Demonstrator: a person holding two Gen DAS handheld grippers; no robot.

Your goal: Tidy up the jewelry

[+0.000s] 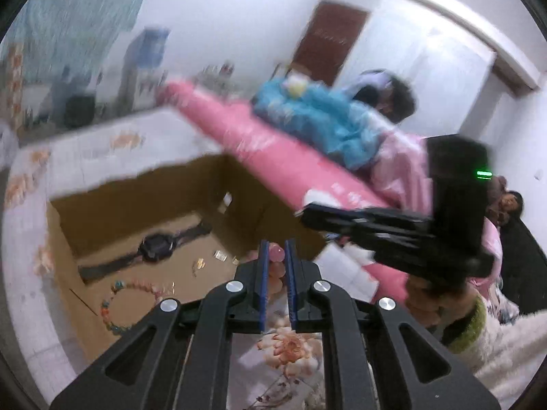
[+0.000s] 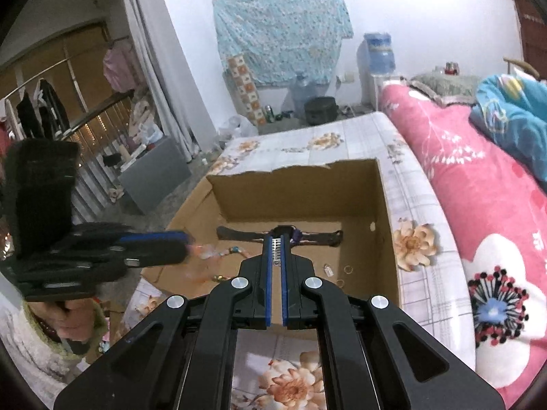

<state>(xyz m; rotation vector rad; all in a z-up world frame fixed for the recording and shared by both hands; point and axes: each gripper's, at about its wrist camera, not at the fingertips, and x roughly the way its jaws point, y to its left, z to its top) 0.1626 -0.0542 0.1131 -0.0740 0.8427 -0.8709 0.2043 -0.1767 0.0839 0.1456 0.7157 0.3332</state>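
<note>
Left wrist view: the left gripper (image 1: 276,256) pinches a pink beaded bracelet (image 1: 277,266) above the cardboard box (image 1: 143,184); a black watch (image 1: 154,247) and a colourful bead bracelet (image 1: 133,304) lie inside. Right wrist view: the right gripper (image 2: 277,249) clamps a thin silver chain (image 2: 276,251), jaws nearly closed, over the box.

White walls (image 2: 427,17), a dark red door (image 1: 330,39), a floral-sheeted bed (image 2: 410,177) and a water dispenser (image 2: 377,54).

Matt brown cardboard box (image 2: 383,205), floral cloth bedsheet (image 2: 430,273), glossy beads (image 1: 277,253)
</note>
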